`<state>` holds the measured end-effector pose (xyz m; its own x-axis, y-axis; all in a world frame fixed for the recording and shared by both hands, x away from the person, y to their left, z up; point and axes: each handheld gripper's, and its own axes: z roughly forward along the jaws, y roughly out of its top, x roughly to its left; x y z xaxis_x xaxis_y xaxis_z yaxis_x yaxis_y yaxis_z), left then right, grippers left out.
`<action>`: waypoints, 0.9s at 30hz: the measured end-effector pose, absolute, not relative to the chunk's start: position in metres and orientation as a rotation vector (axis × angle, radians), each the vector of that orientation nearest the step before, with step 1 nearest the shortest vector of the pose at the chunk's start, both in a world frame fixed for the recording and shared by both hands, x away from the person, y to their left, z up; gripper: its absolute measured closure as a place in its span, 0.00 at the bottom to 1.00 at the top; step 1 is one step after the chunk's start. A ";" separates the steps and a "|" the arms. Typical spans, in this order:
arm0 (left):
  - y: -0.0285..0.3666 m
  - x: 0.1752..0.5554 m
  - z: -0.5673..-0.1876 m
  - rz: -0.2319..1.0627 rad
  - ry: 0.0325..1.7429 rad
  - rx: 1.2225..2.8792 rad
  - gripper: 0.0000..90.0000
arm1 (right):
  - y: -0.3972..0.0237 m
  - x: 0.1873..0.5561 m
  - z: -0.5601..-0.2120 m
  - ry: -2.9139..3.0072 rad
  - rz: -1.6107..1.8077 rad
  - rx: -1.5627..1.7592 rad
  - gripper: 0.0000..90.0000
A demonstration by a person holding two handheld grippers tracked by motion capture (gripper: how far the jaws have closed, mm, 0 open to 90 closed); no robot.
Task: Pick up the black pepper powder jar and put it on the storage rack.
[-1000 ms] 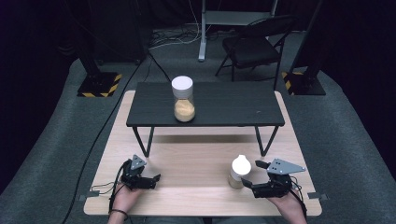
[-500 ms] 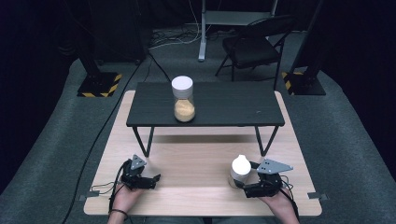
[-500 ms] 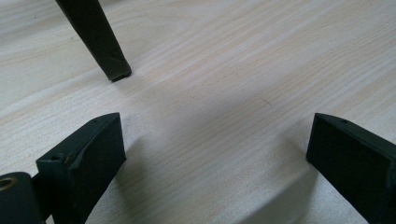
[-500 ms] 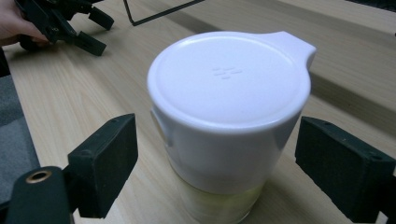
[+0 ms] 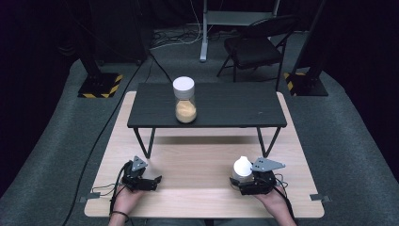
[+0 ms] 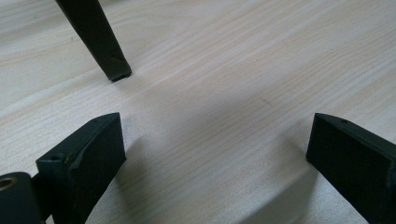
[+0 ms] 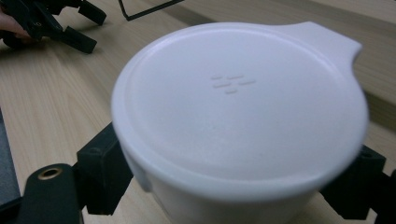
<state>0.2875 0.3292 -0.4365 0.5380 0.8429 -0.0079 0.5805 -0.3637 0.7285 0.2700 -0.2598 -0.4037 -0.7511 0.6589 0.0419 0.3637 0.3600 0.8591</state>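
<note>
A small pale cup with a white tabbed lid (image 5: 242,166) stands on the wooden table (image 5: 197,165) at the front right. My right gripper (image 5: 237,181) has its jaws on either side of it. In the right gripper view the lidded cup (image 7: 238,107) sits between the two black pads, which lie against its wall just under the lid; the jaws have just been closing on it. My left gripper (image 5: 154,182) rests at the front left, and its jaws stand wide open (image 6: 215,158) over bare wood.
A low black table (image 5: 226,106) stands across the back of the wooden one and carries a white-lidded jar of tan powder (image 5: 184,101). One of its legs (image 6: 100,42) comes down just ahead of my left gripper. A folding chair (image 5: 256,44) stands on the floor beyond.
My right gripper has slid left up to the white-lidded cup, and its jaws now flank it. The left gripper and the jar have stayed where they were.
</note>
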 end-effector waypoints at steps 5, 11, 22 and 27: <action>0.329 0.288 -0.436 0.486 1.146 2.083 0.04 | -0.256 0.272 -0.407 2.323 1.329 0.911 0.21; 0.329 0.288 -0.437 0.485 1.146 2.083 0.04 | -0.250 0.273 -0.410 2.310 1.326 0.916 0.29; 0.329 0.288 -0.437 0.485 1.145 2.083 0.04 | -0.245 0.269 -0.402 2.308 1.297 0.959 0.32; 0.329 0.288 -0.437 0.485 1.145 2.083 0.04 | -0.245 0.267 -0.397 2.307 1.304 0.949 0.32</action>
<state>0.2879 0.3294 -0.4366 0.5389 0.8423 -0.0089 0.5801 -0.3634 0.7290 0.2670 -0.2448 -0.3974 -0.7260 0.6865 0.0409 0.3892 0.3611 0.8475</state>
